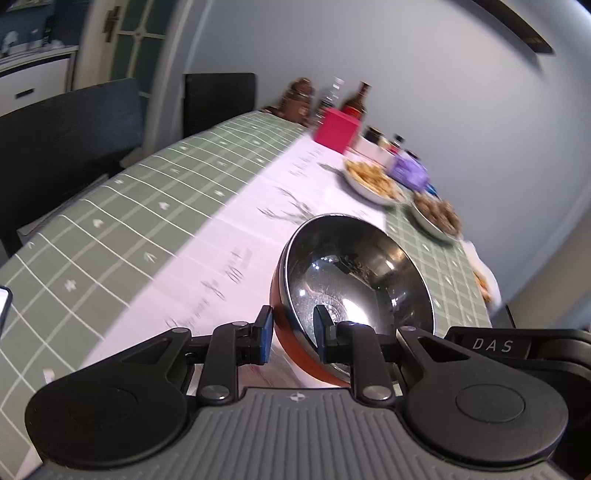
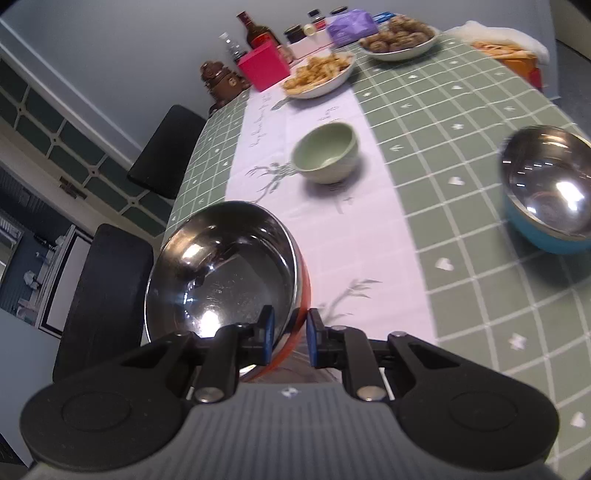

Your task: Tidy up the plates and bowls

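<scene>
My left gripper (image 1: pixel 293 334) is shut on the rim of an orange bowl with a steel inside (image 1: pixel 354 273), held tilted above the white table runner. My right gripper (image 2: pixel 290 338) is shut on the rim of another orange steel-lined bowl (image 2: pixel 221 280), also tilted and lifted. A pale green bowl (image 2: pixel 327 151) stands on the runner ahead of the right gripper. A blue steel-lined bowl (image 2: pixel 550 192) sits on the green cloth at the right. Whether either held bowl touches the table is hidden.
Plates of food (image 2: pixel 319 74) (image 2: pixel 400 40) (image 1: pixel 373 179) (image 1: pixel 436 216), a pink box (image 2: pixel 264 66) (image 1: pixel 336 129), bottles and jars (image 2: pixel 258 31) stand at the table's far end. Black chairs (image 2: pixel 162 151) (image 1: pixel 66 144) line the left side. A phone edge (image 1: pixel 4 302) lies at the far left.
</scene>
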A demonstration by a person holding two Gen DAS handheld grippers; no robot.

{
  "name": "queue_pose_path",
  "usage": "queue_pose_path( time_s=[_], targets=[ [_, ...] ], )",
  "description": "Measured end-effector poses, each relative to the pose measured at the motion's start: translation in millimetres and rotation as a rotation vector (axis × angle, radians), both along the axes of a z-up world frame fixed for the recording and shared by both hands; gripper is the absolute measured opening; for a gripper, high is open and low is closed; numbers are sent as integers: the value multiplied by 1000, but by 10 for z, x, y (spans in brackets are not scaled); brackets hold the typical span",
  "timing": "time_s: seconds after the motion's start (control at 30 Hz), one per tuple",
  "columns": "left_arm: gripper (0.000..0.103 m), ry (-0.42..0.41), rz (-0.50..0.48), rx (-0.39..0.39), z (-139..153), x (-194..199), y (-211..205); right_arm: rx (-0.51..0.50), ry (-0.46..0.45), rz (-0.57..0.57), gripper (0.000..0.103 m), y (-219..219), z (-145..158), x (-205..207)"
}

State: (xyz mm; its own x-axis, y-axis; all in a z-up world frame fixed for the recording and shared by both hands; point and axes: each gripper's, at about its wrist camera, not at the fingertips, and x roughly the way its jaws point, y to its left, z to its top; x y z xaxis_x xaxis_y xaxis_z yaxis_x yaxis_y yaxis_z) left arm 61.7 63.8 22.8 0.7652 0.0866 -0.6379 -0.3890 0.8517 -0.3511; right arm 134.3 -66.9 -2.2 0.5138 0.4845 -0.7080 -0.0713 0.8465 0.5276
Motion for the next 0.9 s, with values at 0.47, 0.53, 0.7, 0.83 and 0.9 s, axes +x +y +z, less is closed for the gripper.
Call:
queue_pose_path(
  time_s=[0.47, 0.53, 0.7, 0.83, 0.9],
  targets=[
    [24, 100, -190, -30, -279, -416, -675, 31, 51, -110, 17, -848, -332, -732],
    [24, 114, -202, -29, -337, -437, -700, 39, 55, -111, 17, -901, -423, -787],
    [25, 143, -222, -30, -429, -433, -742, 62, 78, -110, 17, -993, -621, -810],
    [25, 165, -240, -59, -528, -401, -762, 45, 70, -111, 18, -1061, -661, -814],
    [25, 175, -252, -72, -581, -382, -776, 47, 72, -121, 18, -1101, -680, -819]
  ],
)
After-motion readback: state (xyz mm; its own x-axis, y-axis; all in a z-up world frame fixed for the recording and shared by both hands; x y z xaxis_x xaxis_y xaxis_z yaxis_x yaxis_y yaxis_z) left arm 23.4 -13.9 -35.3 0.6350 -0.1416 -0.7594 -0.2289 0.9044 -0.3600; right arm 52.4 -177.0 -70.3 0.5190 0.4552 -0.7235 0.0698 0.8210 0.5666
